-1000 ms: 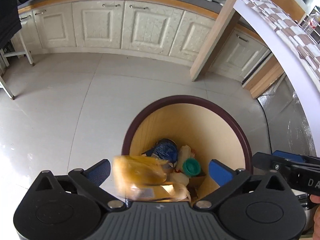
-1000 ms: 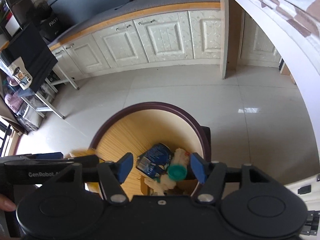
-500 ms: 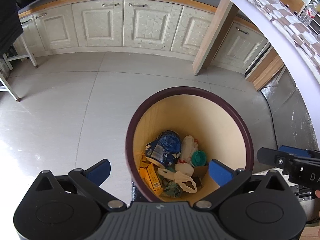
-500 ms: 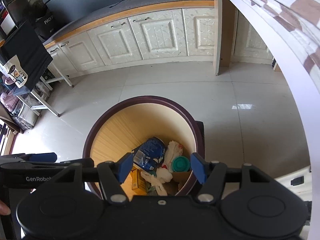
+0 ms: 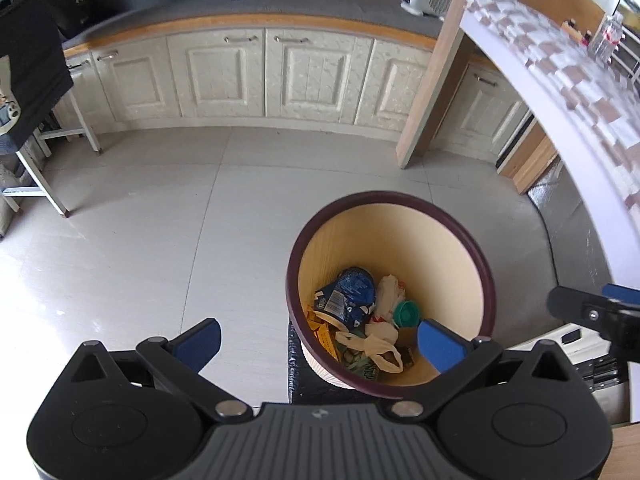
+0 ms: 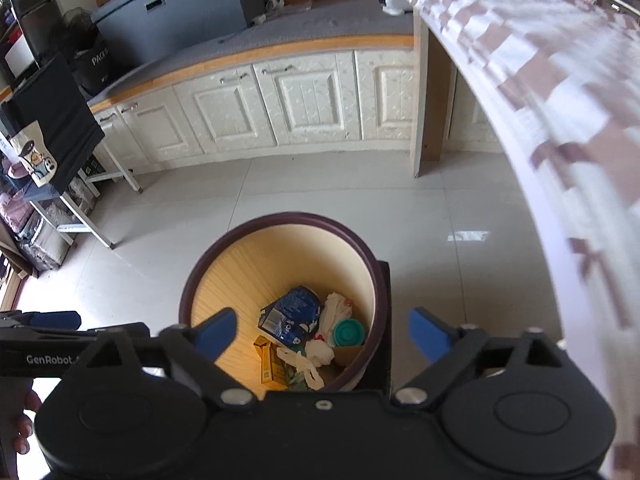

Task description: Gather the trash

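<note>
The left gripper (image 5: 318, 340) stands with its blue-padded jaws spread wide and nothing between them. A second ago a yellow packet was blurred between those jaws above the bin; now a yellow carton (image 5: 325, 338) lies at the bottom of the round bin with the dark purple rim and pale wood-grain inside (image 5: 390, 200), at about eight o'clock among the rubbish. So that piece has been dropped in. The right gripper (image 6: 322, 334) is likewise released: its jaws have just been opening, from half-spread to fully spread, and no thing sits between them.

Inside the bin, beside the yellow carton, lie a crumpled blue foil packet (image 5: 348, 298) toward eleven o'clock, a teal round cap (image 5: 406, 314) toward three o'clock, and white plastic bags (image 5: 378, 340) near the middle.

Both grippers point steeply down at the bin mouth. In both wrist views the bin looks smaller and lower in the picture than a second ago, which reads as both hands having lifted up and back from it. In the left wrist view the right gripper shows at three o'clock, clear of the rim; in the right wrist view the left one shows at nine o'clock, a hand (image 6: 24, 424) on its handle.

By my judgement this drop is finished, and the hands are free to fetch more trash. The white tiled floor (image 5: 160, 240) around the bin shows no litter.
</note>
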Tool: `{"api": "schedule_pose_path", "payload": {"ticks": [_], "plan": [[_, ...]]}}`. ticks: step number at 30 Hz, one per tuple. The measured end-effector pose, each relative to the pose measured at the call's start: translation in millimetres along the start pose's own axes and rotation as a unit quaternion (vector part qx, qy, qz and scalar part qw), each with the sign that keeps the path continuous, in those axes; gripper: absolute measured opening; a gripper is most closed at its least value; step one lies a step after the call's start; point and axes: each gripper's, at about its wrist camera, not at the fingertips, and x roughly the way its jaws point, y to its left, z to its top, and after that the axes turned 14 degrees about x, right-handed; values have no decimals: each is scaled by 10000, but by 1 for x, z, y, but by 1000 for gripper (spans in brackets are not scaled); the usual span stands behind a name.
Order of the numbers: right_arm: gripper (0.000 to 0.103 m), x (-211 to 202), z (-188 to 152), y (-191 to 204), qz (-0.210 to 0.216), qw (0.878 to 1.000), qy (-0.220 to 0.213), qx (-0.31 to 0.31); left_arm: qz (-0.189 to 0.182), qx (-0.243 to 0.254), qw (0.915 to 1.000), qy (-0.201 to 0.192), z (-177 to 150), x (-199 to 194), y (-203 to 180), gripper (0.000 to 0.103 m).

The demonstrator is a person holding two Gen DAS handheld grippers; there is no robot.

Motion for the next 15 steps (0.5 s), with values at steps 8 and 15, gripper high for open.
{"api": "schedule_pose_path", "payload": {"ticks": [8,15], "plan": [[103,-75,-5,3,41,9986,-446,-278,234,121,9983,-528,-12,-80,-11,103],[103,-140,-18,-9,303,9959,-779,-343,353,320,9941,-970,-28,-150,-34,103]]}}
